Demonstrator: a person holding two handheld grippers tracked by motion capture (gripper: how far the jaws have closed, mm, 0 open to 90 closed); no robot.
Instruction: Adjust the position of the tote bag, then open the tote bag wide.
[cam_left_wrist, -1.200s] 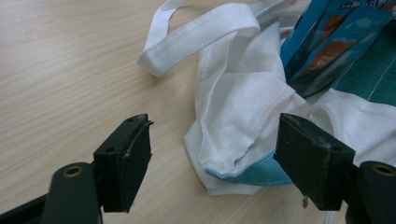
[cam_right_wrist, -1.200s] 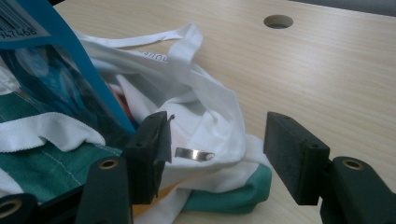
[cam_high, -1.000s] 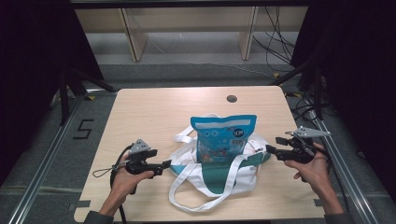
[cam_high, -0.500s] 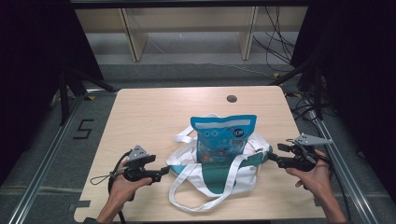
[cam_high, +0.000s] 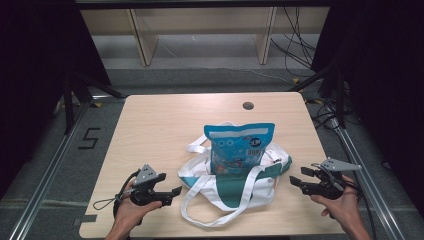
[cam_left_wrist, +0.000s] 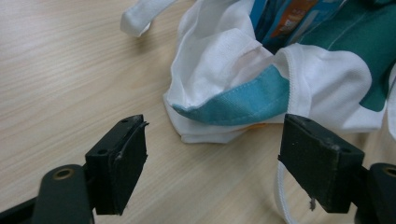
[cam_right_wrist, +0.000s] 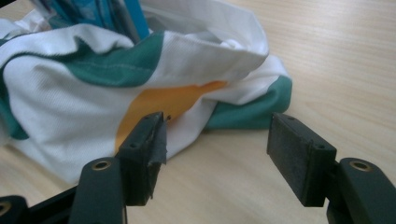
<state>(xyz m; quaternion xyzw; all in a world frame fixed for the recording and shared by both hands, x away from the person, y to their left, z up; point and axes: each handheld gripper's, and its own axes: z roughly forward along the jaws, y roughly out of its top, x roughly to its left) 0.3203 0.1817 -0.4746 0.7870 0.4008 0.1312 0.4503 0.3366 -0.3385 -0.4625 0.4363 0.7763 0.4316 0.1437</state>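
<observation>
White and teal cloth makes up the soft tote bag (cam_high: 235, 182) lying crumpled in the middle of the pale wooden desk (cam_high: 160, 125), and a blue plastic snack packet (cam_high: 239, 147) stands upright inside its open mouth. The left gripper (cam_high: 176, 191) and the right gripper (cam_high: 295, 180) lie on opposite sides of the bag, each pointing inward at it, both with jaws wide apart and holding nothing. Neither touches the cloth; both seem about equally near, and the white straps (cam_high: 220, 212) loop toward the person's edge.

Even overhead light on the table (cam_high: 160, 125), dark surroundings, slightly soft focus.
</observation>
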